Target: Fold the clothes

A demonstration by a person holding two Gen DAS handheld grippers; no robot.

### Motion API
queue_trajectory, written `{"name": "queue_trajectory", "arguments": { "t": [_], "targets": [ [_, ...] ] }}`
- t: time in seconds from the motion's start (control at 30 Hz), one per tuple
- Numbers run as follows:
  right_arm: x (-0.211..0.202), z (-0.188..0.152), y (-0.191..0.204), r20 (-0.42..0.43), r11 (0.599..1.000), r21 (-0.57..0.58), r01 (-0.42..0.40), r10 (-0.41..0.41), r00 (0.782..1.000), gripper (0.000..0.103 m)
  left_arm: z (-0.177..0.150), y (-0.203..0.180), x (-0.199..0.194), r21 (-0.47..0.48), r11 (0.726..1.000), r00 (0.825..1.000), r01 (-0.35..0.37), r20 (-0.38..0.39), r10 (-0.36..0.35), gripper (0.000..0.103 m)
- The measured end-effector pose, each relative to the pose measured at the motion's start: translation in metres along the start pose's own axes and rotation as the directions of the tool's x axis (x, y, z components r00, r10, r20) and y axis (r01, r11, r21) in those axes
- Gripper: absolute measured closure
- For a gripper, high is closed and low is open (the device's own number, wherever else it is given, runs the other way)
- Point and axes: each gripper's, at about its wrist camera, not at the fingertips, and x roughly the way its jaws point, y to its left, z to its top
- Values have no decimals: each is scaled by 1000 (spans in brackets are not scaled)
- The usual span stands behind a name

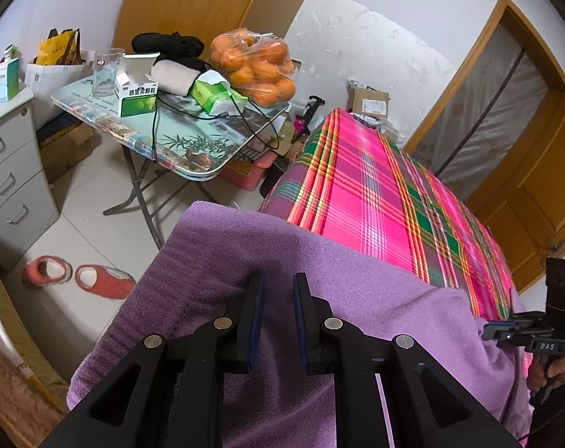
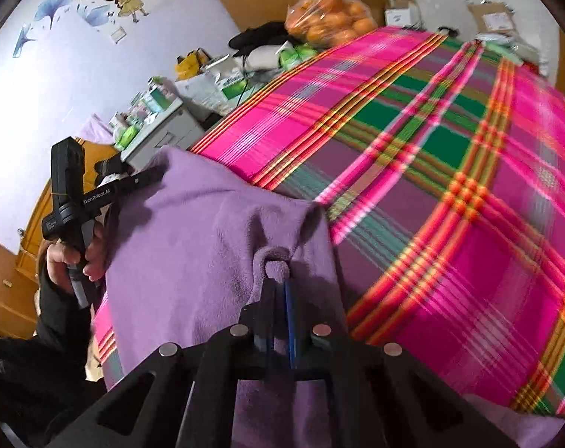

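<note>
A purple fleece garment [image 1: 320, 298] lies bunched at the near edge of a bed covered by a pink, green and yellow plaid sheet [image 1: 375, 194]. My left gripper [image 1: 278, 283] points down into it, jaws narrowly apart with fleece filling the gap, and it grips the garment's left edge. In the right wrist view that left gripper [image 2: 157, 175] sits at the garment's [image 2: 193, 246] raised corner, held by a hand [image 2: 64, 257]. My right gripper [image 2: 280, 283] is shut on a small puckered fold of the fleece. The right gripper [image 1: 487, 330] shows at the garment's right edge in the left wrist view.
Left of the bed stands a folding table [image 1: 193, 171] with a bag of oranges [image 1: 256, 71], boxes, a glass and cables. A grey drawer cabinet [image 1: 10, 171] and red slippers [image 1: 77, 276] are on the floor side. A wooden door [image 1: 525, 186] is beyond the bed.
</note>
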Motion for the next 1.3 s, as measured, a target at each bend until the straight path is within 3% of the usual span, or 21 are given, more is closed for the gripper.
{"name": "queue_trajectory", "arguments": {
  "t": [0.13,0.33,0.43,0.57,0.7,0.77,0.83,0.93,1.1,1.17,1.3],
  "targets": [
    [-20,-5,-23,76,996,90,-31,24,997,98,1,1,0,-5,1000,1000,6,0,-6,87],
    [-16,0,-40,74,983,181,-21,7,997,91,1,0,0,0,1000,1000,-1,0,1,87],
    [-16,5,-33,95,985,166,-53,38,995,75,2,-3,-3,27,999,1000,-24,10,24,87],
    [-11,10,-16,95,989,118,-85,74,993,74,7,2,-16,40,998,998,-43,47,41,87],
    [-1,9,-21,83,988,153,30,-43,996,74,21,29,-23,-15,991,990,-130,60,130,87],
    [-7,5,-31,108,977,201,75,-98,989,74,24,42,-31,-44,989,988,-138,70,141,87],
    [-18,-3,-29,149,979,199,42,-72,986,74,26,46,-33,-39,993,992,-108,62,110,81],
    [-30,-17,-10,179,987,158,3,-32,983,74,28,50,-34,-23,998,998,-55,40,56,63],
    [-47,-49,23,221,993,113,-39,13,975,74,31,37,-9,22,999,998,-47,-36,48,62],
    [-65,-63,29,251,994,107,-29,2,968,74,33,36,9,38,995,992,-97,-81,99,61],
    [-109,-96,36,337,994,113,11,-48,940,74,38,37,18,66,989,990,-132,-51,135,60]
  ]
}}
